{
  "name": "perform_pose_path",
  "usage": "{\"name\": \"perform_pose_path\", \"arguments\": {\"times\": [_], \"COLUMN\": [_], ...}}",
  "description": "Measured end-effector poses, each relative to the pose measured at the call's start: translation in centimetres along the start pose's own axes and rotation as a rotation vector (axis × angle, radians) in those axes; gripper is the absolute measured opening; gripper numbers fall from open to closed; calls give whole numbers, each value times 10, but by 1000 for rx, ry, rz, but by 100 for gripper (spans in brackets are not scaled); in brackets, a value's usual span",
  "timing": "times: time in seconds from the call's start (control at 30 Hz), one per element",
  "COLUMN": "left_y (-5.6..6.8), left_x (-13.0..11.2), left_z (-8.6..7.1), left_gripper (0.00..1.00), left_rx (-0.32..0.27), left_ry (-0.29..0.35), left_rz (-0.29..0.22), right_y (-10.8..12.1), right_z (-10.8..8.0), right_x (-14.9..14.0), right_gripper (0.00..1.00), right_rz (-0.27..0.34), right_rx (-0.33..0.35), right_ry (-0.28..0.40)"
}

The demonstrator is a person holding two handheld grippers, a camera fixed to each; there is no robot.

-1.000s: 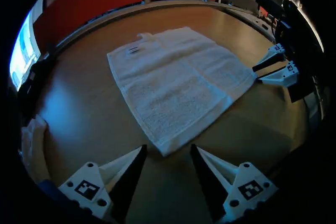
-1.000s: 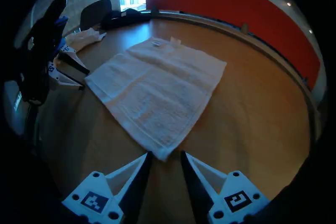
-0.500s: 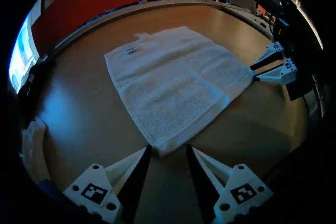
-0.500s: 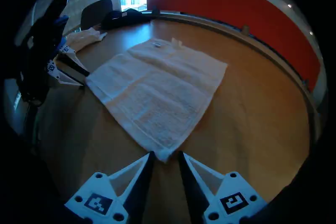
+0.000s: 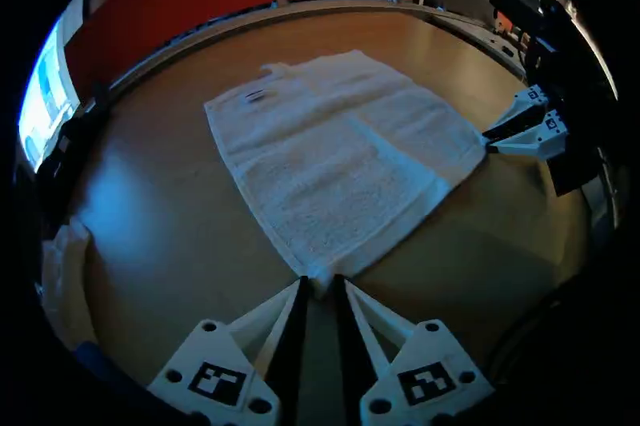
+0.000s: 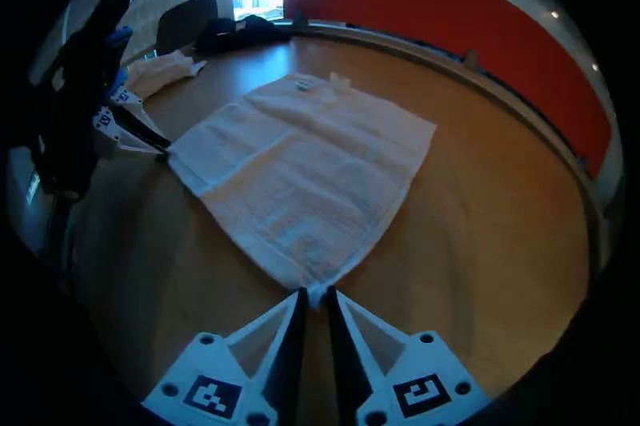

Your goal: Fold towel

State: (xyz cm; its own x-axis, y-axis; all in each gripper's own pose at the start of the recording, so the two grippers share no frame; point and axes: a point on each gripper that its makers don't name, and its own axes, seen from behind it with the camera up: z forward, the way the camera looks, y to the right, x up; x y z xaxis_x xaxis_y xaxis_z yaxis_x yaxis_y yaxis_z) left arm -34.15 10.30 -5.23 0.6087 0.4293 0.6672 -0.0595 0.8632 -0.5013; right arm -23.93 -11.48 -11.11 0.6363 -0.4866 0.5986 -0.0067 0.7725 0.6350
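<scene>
A white towel (image 5: 344, 162) lies spread flat on the wooden table (image 5: 160, 210), a small label near its far edge. In the left gripper view, my left gripper (image 5: 320, 284) is shut on the towel's near corner. My right gripper (image 5: 490, 135) shows farther off at the right, fingers together on the neighbouring corner. In the right gripper view, the towel (image 6: 308, 170) stretches away from my right gripper (image 6: 314, 295), which pinches its near corner. The left gripper (image 6: 164, 148), held by a hand, grips the corner at the left.
A red partition (image 6: 448, 18) runs behind the curved table edge (image 6: 512, 98). Another pale cloth (image 6: 164, 70) and a dark bundle (image 6: 240, 26) lie at the far left, near a chair (image 6: 184, 22). In the left gripper view that cloth (image 5: 60, 274) lies at the left.
Both grippers went from open around the towel's near corners to shut on them. The towel has stayed flat and in place.
</scene>
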Motion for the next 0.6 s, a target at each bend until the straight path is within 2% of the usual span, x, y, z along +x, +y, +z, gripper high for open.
{"name": "perform_pose_path", "arguments": {"times": [0.27,0.6], "left_y": [-2,2], "left_x": [0,2], "left_z": [0,-2], "left_gripper": [14,13], "left_rx": [16,3], "left_ry": [8,12], "left_rz": [-12,-48], "right_y": [-2,-2], "right_z": [-3,-9], "right_x": [5,5], "right_gripper": [9,7], "right_rz": [20,52], "right_rx": [14,18], "right_ry": [9,24]}}
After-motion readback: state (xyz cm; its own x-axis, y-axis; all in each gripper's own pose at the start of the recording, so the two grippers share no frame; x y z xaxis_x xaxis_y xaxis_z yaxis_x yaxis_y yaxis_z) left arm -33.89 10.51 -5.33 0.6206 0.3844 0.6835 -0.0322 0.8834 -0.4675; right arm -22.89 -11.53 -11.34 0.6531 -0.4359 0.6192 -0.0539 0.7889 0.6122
